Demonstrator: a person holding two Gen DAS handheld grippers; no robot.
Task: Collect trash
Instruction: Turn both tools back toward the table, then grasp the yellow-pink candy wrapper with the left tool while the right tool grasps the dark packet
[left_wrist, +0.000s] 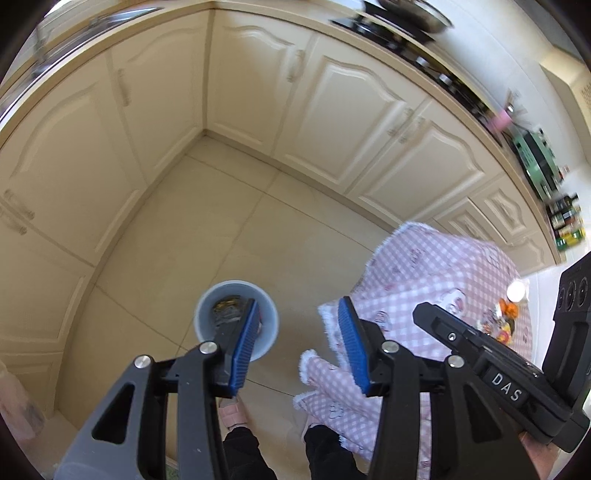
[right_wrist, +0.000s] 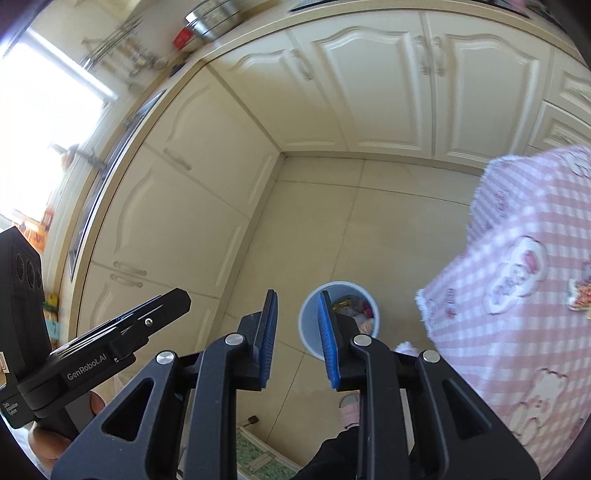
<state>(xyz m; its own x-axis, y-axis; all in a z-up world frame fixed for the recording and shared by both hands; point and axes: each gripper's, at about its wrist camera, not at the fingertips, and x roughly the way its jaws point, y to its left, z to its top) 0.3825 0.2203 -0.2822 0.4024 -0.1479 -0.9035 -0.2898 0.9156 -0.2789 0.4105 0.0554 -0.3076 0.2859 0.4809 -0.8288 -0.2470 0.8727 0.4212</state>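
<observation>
A pale blue waste bin (left_wrist: 264, 338) stands on the tiled floor and holds crumpled wrappers (left_wrist: 225, 310). My left gripper (left_wrist: 298, 301) hangs above the floor just right of the bin, open, with nothing between its blue pads. In the right wrist view the bin (right_wrist: 341, 290) lies right behind the right pad, with wrappers (right_wrist: 356, 312) inside. My right gripper (right_wrist: 297, 295) is open by a narrow gap and holds nothing. On the pink checked tablecloth (left_wrist: 424, 273) lie orange scraps (left_wrist: 506, 310) and a white round lid (left_wrist: 516, 290).
Cream cabinet doors (left_wrist: 122, 177) enclose the floor corner on two sides. The cloth-covered table (right_wrist: 517, 266) stands right of the bin. The person's pink slippers (left_wrist: 232, 410) are on the floor below the grippers. A green mat (right_wrist: 255, 450) lies near the feet.
</observation>
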